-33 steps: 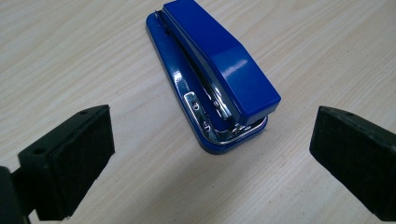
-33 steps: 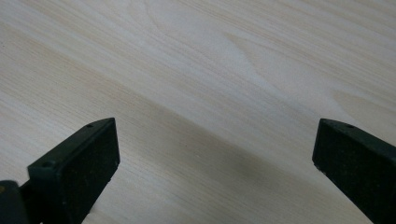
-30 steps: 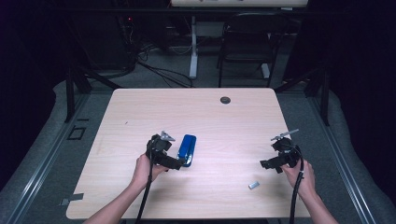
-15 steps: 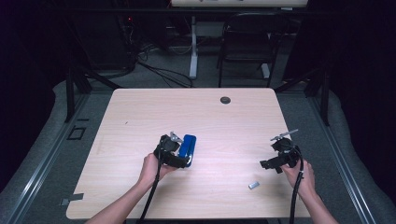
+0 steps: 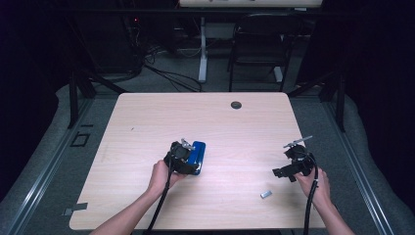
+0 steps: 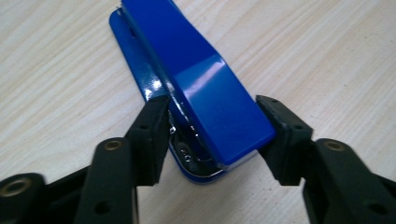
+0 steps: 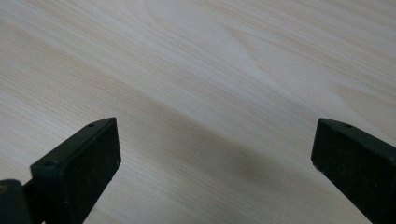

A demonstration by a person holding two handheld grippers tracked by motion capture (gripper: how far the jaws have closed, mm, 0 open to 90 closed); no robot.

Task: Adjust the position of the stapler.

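Note:
A blue stapler point(image 5: 199, 152) point(image 6: 205, 84) lies flat on the wooden table point(image 5: 147, 127), left of centre. My left gripper point(image 5: 192, 164) point(image 6: 212, 128) is at the stapler's near end, with one jaw pressed against each side of it. The stapler rests on the table. My right gripper point(image 5: 280, 172) point(image 7: 215, 154) is held low over bare wood near the right edge, its jaws wide apart with nothing between them.
A small grey metal piece point(image 5: 265, 194) lies near the front edge, just left of the right hand. A dark round grommet point(image 5: 236, 105) sits in the table's far side. Beyond the table stand a chair point(image 5: 259, 39) and cables on the floor.
My left gripper has moved right, up to the stapler, and its jaws now sit on the near end. The right gripper has stayed where it was.

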